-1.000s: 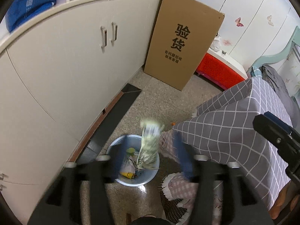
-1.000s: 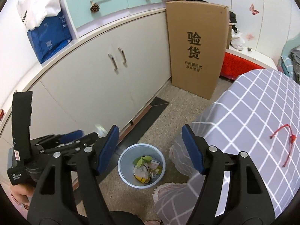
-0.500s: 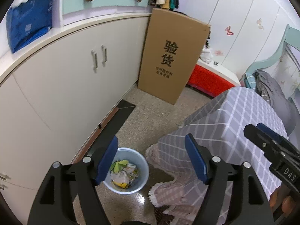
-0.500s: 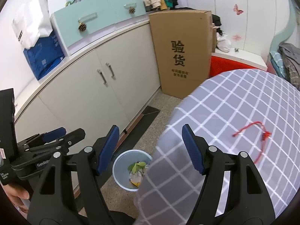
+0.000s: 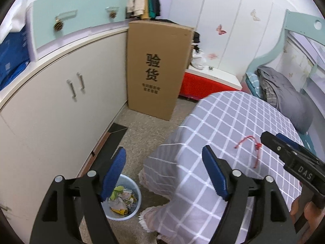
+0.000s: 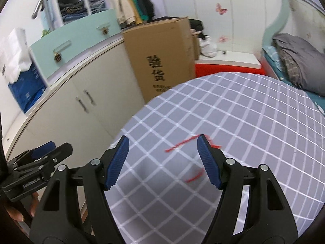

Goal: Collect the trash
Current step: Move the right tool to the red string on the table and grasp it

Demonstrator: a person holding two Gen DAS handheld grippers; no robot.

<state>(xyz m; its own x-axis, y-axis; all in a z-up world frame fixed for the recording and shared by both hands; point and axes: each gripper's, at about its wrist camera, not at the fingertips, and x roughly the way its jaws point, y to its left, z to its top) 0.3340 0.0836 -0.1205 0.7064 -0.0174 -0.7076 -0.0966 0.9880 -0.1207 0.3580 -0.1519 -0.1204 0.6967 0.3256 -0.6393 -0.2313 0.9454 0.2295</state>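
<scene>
So we've got the red string [image 6: 183, 145] lying flat on the checked tablecloth [image 6: 254, 122], limp and near weightless, right gripper [image 6: 162, 158] apart and empty above it, left gripper [image 5: 163, 174] opening, also empty: we'd pinch low at its knotted bend.

My left gripper [image 5: 163, 170] is showing blue ribbed pads on black arms, and my right gripper [image 6: 162, 152] is wearing the same colours. Under both, a grey tablecloth [image 5: 233, 126] is running with a white grid, its hem turning pink-checked. A red string [image 5: 251, 144] is lying just ahead of the right pads. Below my left pads, a pale blue bin [image 5: 136, 207] is holding green, yellow and white scraps. Ahead, a brown cardboard box [image 5: 156, 69] is carrying black print.
</scene>
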